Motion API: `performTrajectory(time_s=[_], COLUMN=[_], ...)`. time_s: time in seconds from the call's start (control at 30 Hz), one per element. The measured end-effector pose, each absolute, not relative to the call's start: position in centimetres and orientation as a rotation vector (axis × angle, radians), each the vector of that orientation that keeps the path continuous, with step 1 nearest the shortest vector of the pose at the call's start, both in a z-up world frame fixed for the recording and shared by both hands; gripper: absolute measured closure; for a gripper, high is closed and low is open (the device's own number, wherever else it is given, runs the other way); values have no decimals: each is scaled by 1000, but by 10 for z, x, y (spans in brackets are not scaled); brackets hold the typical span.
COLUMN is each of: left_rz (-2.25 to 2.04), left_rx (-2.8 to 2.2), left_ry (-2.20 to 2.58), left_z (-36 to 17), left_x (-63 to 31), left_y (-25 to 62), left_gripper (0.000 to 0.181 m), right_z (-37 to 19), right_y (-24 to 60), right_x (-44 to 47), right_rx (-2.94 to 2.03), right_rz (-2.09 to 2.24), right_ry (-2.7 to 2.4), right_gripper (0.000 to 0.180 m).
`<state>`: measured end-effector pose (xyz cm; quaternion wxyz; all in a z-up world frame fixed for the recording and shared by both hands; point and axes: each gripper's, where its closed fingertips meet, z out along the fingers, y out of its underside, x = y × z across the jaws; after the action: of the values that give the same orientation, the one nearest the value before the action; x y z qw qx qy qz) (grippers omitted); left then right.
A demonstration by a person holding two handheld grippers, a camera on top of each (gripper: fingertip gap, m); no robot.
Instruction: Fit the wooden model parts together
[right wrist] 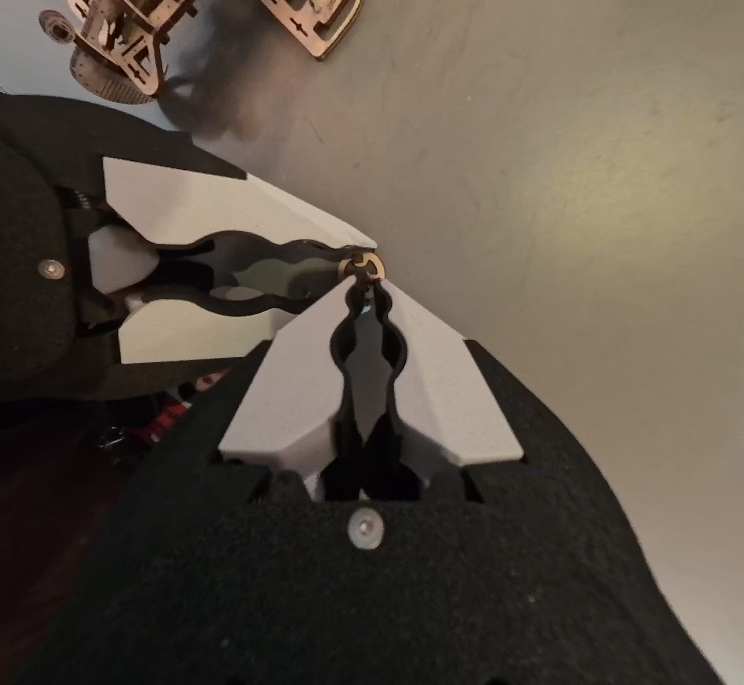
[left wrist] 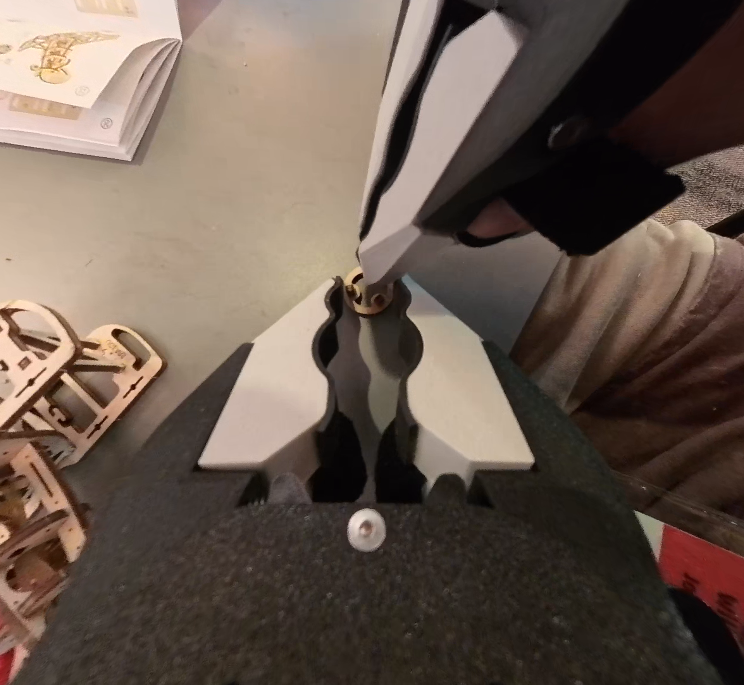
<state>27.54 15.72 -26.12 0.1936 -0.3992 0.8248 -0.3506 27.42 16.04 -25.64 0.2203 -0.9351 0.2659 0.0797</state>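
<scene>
- grey-green tabletop [right wrist: 563,142] underneath, open instruction booklet [left wrist: 80,41] at one corner.
- small round wooden disc [left wrist: 364,297], tan with holes, held above the table.
- left gripper [left wrist: 368,291] pinches its rim.
- right gripper [right wrist: 367,283] pinches a tiny piece at the disc; unclear what.
- pale laser-cut wooden model [right wrist: 161,1] sits apart.

Your left gripper [left wrist: 368,297] and right gripper [left wrist: 372,277] meet tip to tip over the worktop [left wrist: 241,223], both closed on 1 small wooden ring [left wrist: 364,297] between them. The wooden model [left wrist: 48,404] sits on the worktop to your left, and the open booklet [left wrist: 80,41] lies beyond it.
</scene>
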Motion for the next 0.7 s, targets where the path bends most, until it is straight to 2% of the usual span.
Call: performTrajectory(time_s=[0.03, 0.7], left_rz=[-984, -1000], left_rx=[-1118, -1116], left_ry=[2315, 2323], left_z=[-261, -261], left_x=[275, 275], left_y=[157, 156], left_gripper=[157, 158], right_z=[-256, -257], right_y=[160, 155], right_x=[274, 273], right_rx=[-2592, -2603], right_rz=[219, 252], right_ry=[735, 773], right_gripper=[177, 178])
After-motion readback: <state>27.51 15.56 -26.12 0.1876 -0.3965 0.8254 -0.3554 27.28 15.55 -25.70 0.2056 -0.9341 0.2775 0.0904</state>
